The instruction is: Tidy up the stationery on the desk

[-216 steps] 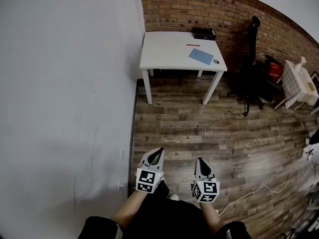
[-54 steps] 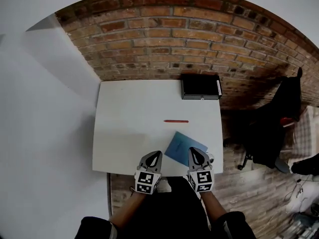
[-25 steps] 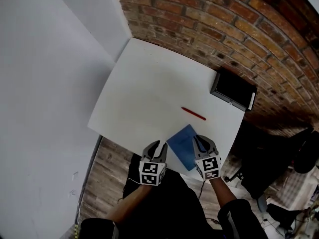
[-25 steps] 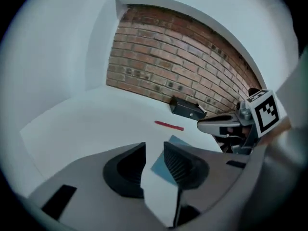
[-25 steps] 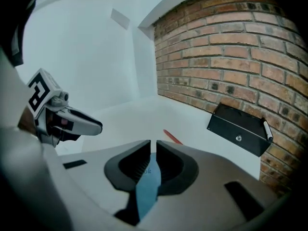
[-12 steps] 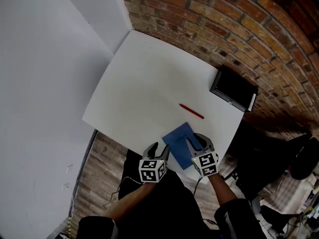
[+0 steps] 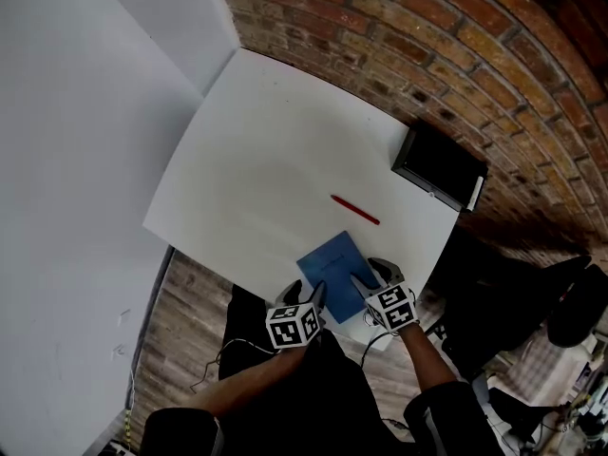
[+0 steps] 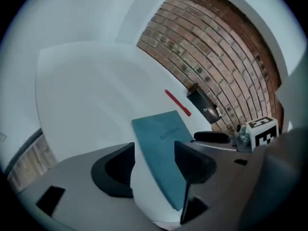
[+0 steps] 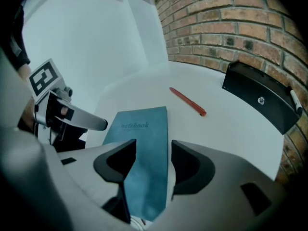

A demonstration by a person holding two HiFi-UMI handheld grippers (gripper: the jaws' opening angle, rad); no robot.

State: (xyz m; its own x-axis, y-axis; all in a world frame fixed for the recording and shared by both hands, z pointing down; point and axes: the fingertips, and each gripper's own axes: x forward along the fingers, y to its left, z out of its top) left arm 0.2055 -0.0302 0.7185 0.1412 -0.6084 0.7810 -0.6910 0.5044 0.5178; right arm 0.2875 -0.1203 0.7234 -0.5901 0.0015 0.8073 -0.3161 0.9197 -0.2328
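Tidy-up | My left tongs [image 8: 154, 165] and right tongs [image 9: 153, 165], jaws just opened wide and gripping nothing, hang over the notebook [image 7: 331, 272] at the desk's [image 7: 247, 141] near edge | Risk, I judge: a shallow pinch shoves the flat notebook off that edge.

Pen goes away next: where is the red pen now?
In the head view the red pen lies on the right half of the white desk, between the blue notebook at the near edge and the black box by the brick wall.
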